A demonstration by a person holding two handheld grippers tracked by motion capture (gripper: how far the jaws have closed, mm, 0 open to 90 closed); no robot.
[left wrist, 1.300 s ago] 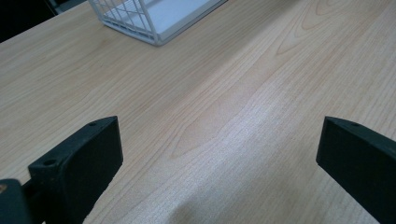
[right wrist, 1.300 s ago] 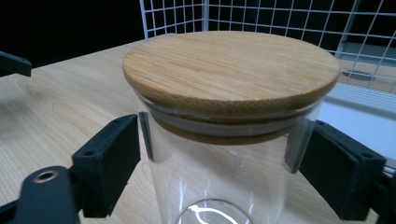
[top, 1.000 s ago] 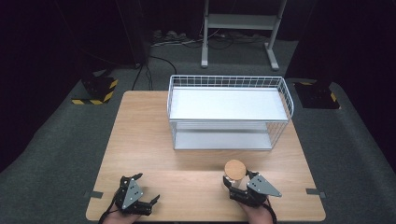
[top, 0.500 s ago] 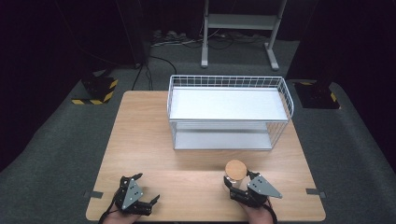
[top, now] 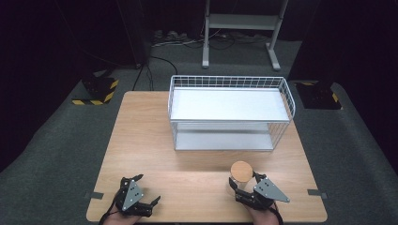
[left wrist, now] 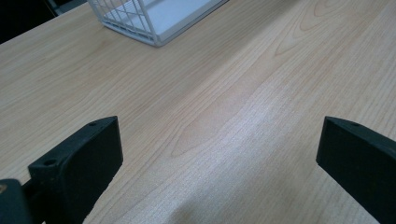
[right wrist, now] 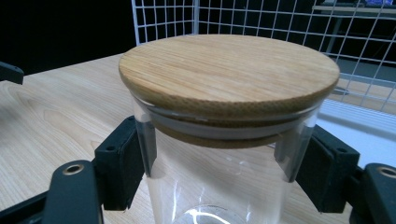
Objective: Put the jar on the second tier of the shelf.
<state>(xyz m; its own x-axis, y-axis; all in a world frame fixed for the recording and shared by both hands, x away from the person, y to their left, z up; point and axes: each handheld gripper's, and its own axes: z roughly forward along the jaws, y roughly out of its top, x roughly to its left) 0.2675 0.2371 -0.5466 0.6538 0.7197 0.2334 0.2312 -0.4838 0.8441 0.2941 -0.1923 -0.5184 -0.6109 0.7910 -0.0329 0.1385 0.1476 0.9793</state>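
High view: you are gripping the jar (top: 240, 180) with your right gripper (top: 245, 191) near the table's (top: 150, 136) front edge, at about 6 o'clock from the wire rack (top: 230, 112); placing it looks not yet begun, and the rack's shelves are standing bare.

Left gripper view: your left gripper (left wrist: 215, 154) is resting wide apart over bare wood.

Right gripper view: your jaws are pressing the glass just under the wooden lid (right wrist: 229, 70), the rack at 12 o'clock.

Both grippers sit at the counter's (top: 155, 136) near edge. The left gripper (top: 141, 193) rests low with jaws spread wide apart. The right gripper (top: 244, 183) has its jaws closed against a jar's (right wrist: 224, 154) sides.
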